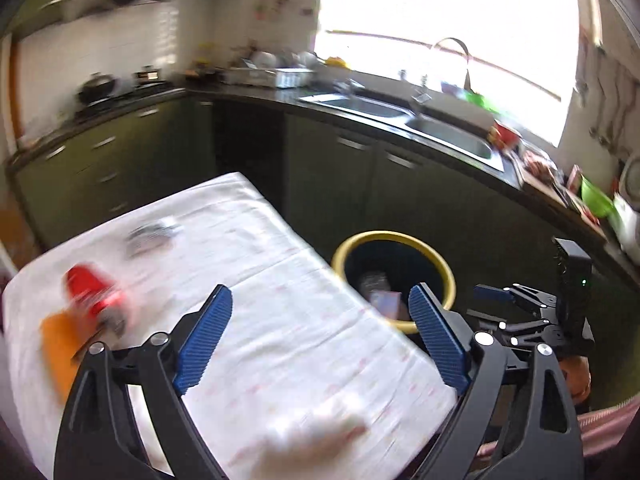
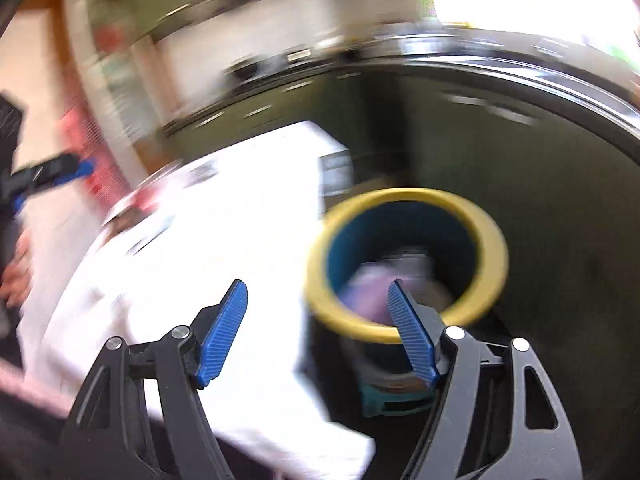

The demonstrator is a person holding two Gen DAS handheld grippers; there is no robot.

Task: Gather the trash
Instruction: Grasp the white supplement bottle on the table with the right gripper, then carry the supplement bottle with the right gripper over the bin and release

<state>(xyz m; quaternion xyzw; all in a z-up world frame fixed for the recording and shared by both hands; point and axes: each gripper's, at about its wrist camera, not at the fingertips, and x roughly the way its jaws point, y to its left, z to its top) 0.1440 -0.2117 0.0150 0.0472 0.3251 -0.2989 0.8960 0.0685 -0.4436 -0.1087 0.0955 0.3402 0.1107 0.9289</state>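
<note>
**Both grippers empty; bin beside table holds trash**

Right wrist view is heavily motion-blurred; the left is smeared over the table [image 1: 304, 320]. On its white cloth, a red item [image 1: 90, 290], an orange item [image 1: 56, 344] and a grey-white scrap [image 1: 152, 234] cannot be identified.

Yellow-rimmed bin [image 2: 496, 248] stands on the floor just beside the table edge. Inside: a purplish wrapper [image 2: 368, 292] and pale crumpled pieces, indistinct.

Left gripper [image 1: 320, 308]: jaws spread, nothing between. Right gripper [image 2: 316, 304]: jaws spread, empty, near the bin.

blown-out window [image 1: 440, 20] glare, heavy motion blur
</note>
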